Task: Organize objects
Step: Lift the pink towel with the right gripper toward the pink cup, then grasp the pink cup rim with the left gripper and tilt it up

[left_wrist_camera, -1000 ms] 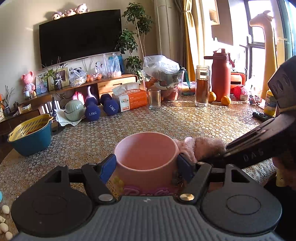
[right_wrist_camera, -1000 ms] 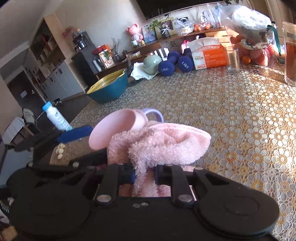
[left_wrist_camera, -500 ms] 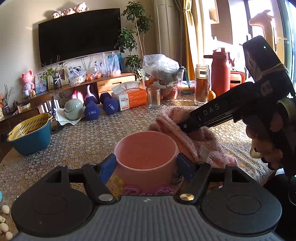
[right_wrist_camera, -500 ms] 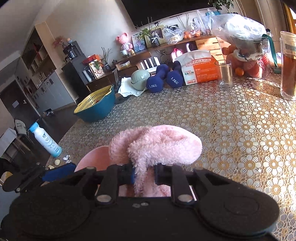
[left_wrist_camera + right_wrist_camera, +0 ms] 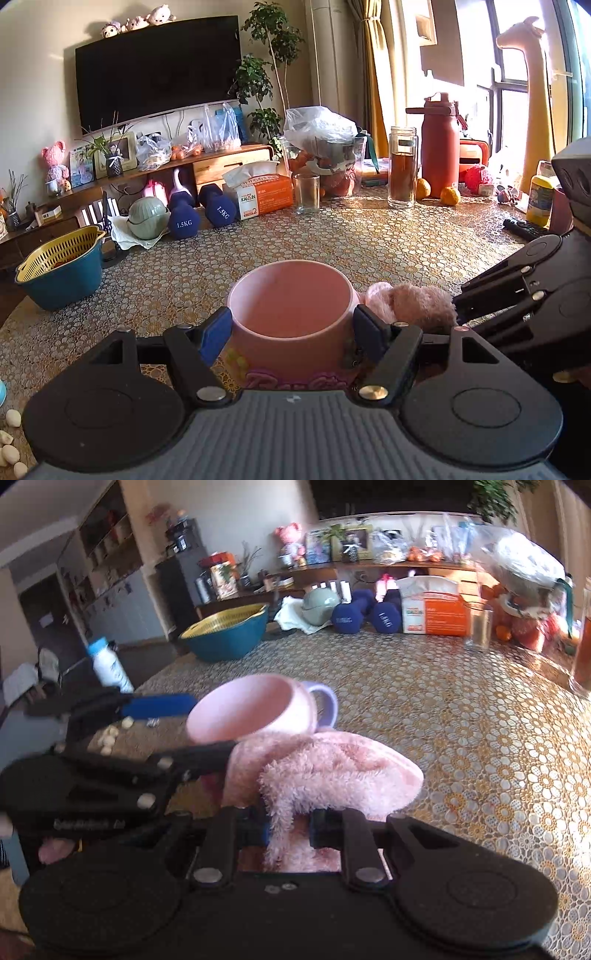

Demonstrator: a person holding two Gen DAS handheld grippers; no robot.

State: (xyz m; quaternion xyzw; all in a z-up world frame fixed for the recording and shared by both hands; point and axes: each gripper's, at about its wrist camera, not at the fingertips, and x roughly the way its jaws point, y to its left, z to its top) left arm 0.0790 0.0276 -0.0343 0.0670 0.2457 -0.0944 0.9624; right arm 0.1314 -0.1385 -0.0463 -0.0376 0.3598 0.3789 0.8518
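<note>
Left gripper (image 5: 291, 330) clamps pink mug (image 5: 290, 314); right gripper (image 5: 289, 827) (beside it) pinches fluffy cloth (image 5: 332, 771).

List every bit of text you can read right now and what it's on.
"1.5KG": front dumbbell
"1.5KG": second dumbbell
"KALSIN" and "2": tissue box; its small print is unreadable
Pink script on the cup: cut off by the left gripper, unreadable
Embossed lettering on the gripper body, right wrist view: too blurred

tabletop (image 5: 369, 243) wearing patterned lace cover | far edge carrying dumbbells (image 5: 201, 216), tissue box (image 5: 258, 195), glass (image 5: 306, 194), tea jar (image 5: 402, 166), red flask (image 5: 440, 144) | left edge holding teal basket (image 5: 61, 269)
</note>
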